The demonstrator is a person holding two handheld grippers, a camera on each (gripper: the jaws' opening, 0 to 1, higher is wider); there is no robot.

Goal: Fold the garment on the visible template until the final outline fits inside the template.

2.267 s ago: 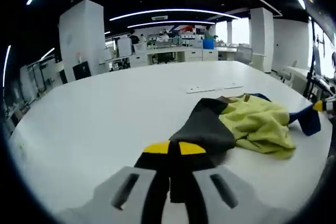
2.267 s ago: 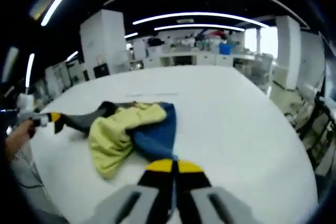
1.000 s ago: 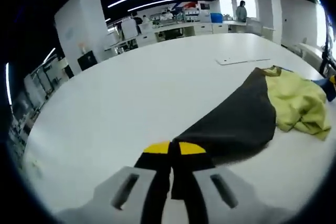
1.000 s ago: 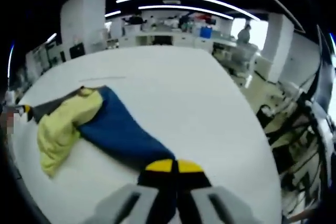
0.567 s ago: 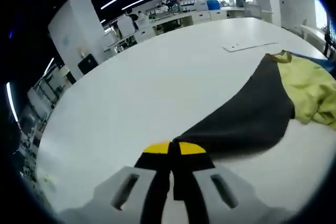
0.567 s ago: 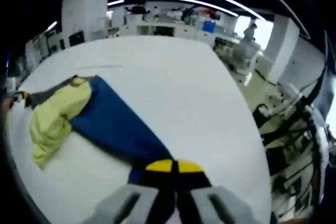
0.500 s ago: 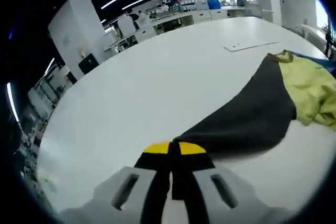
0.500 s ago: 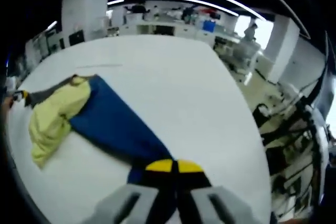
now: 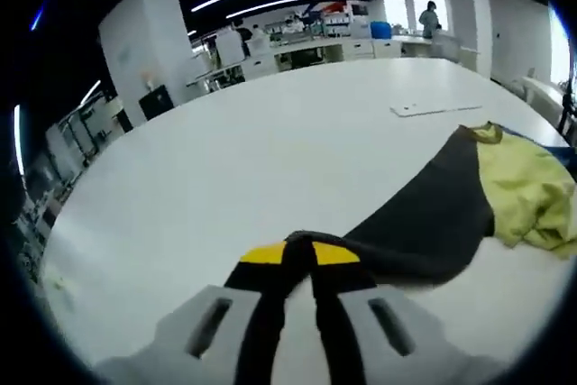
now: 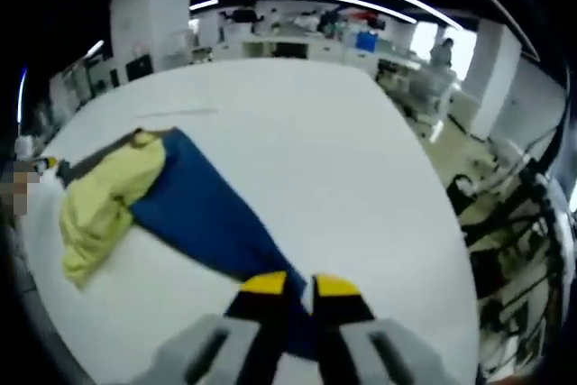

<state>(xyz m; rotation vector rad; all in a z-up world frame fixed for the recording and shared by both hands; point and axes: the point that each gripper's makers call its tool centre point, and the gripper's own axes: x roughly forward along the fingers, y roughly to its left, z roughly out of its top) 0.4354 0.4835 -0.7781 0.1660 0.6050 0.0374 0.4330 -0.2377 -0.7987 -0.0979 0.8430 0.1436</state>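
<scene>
Yellow-tipped jaws of the left gripper [image 9: 298, 255] stand slightly parted around the garment's [image 9: 469, 196] dark sleeve end. The right gripper [image 10: 300, 285] is parted too, over the blue sleeve [image 10: 200, 218]. Between them the garment lies stretched on the white table [image 9: 225, 160], yellow-green body bunched mid-way.

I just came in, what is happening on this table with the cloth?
A person with a claw in each hand is spreading a garment on a white table. The left claw is at the end of the dark grey sleeve, the right claw at the end of the blue sleeve. Both claws have opened. The yellow middle part lies crumpled, and no fold is made yet.
</scene>
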